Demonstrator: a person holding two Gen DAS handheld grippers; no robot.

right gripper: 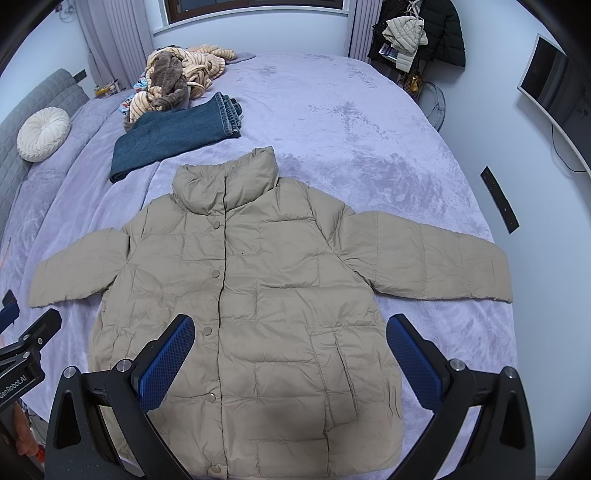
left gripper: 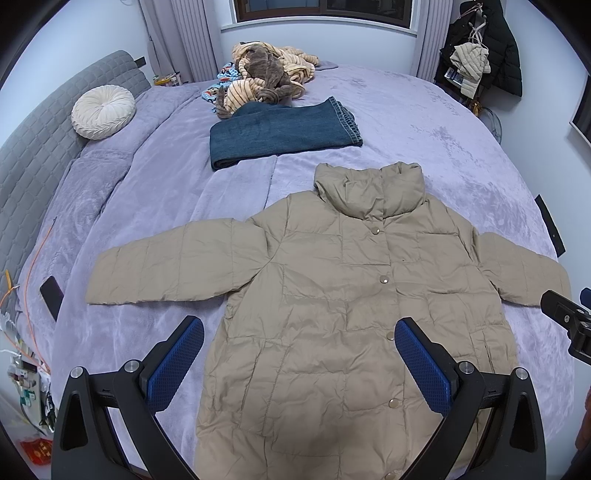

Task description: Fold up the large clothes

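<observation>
A round white cushion (left gripper: 103, 112) sits at the far left, by the grey headboard (left gripper: 44, 147). A black phone (left gripper: 51, 297) lies on the purple bed (left gripper: 424, 122) near the jacket's left sleeve. The left gripper (left gripper: 299, 336) hangs over the bottom of the jacket, its blue fingers (left gripper: 177, 363) spread wide and holding nothing. The tan puffer jacket (right gripper: 258, 295) lies flat in the middle of the bed, front up, snaps shut, collar pointing to the window, both sleeves stretched out to the sides. Behind it lie folded blue jeans (right gripper: 173, 142), and behind those a heap of striped fuzzy clothes (right gripper: 181, 79). The right gripper (right gripper: 290, 334) hangs over the jacket's lower right part, fingers also wide apart and empty. A black remote (right gripper: 499, 199) lies on the bed's right edge. Dark coats (right gripper: 424, 33) hang in the far right corner.
</observation>
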